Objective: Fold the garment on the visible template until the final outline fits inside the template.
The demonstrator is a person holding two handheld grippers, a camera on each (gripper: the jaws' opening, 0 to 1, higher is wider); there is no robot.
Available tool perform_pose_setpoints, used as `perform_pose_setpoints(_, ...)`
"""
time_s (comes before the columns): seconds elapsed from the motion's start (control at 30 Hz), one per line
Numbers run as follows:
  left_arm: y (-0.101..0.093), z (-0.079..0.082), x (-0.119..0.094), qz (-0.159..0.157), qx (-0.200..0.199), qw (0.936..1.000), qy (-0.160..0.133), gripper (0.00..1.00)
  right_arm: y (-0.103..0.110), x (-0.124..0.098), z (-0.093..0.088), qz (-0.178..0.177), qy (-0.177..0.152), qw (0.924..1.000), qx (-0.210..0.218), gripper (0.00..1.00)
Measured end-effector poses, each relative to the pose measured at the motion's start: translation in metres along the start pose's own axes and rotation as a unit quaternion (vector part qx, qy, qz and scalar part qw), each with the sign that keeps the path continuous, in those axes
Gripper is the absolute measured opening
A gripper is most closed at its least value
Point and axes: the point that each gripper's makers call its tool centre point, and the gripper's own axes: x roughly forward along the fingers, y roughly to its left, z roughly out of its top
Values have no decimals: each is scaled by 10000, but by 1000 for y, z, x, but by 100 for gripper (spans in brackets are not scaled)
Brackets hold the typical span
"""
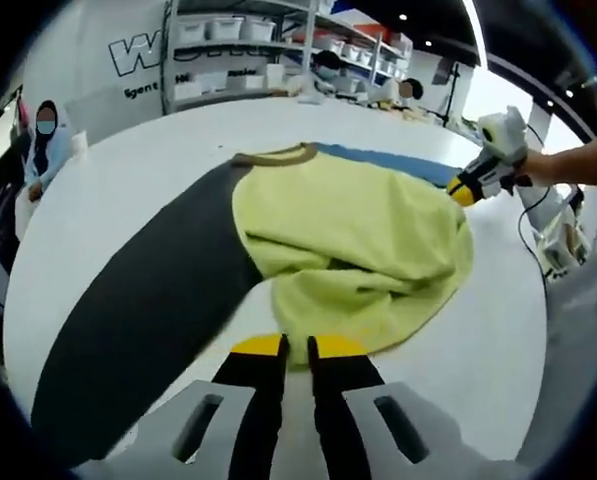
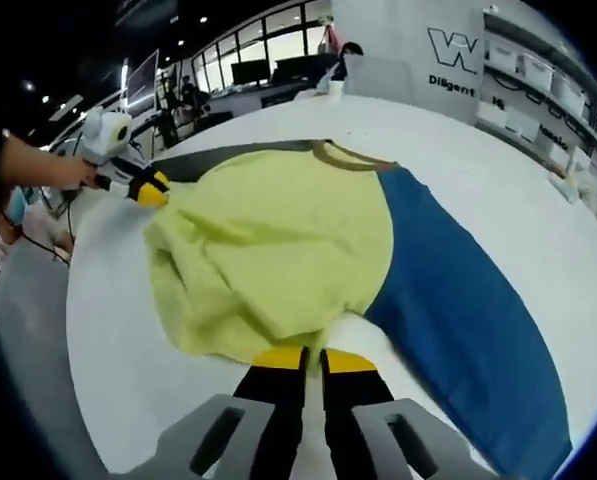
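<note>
Claw tips come first in each view. Left claw [image 1: 296, 347] has its yellow-tipped jaws drawn together on the near edge of the yellow-green T-shirt [image 1: 363, 240]. Right claw [image 2: 313, 358] is likewise closed on the shirt's edge at the opposite side. The garment lies rumpled and partly folded on the white counter [image 1: 128, 170], its brown collar [image 1: 275, 156] at the far end. Beneath it lie two flat panels: a black panel [image 1: 148, 300] on one side and a blue panel [image 2: 458, 290] on the other. Farther off stand storage shelves [image 1: 238, 50] with white bins, and a seated person [image 1: 43, 140] at the counter's far edge.
</note>
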Motion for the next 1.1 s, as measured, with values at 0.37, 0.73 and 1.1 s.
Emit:
perform_pose_setpoints(0.37, -3, 3, -12, -29, -232, 9997, 67, 4, 4, -17, -1, 45, 58, 9999, 150, 0)
perform_pose_setpoints(0.73, -11, 5, -38, -84, -309, 9995, 1, 4, 9, -36, -7, 84, -3, 9997, 220, 0)
perform_pose_setpoints(1.1, -17, -2, -50, -154, -362, 9992, -30, 4, 18, -53, -18, 92, -37, 9996, 282, 0)
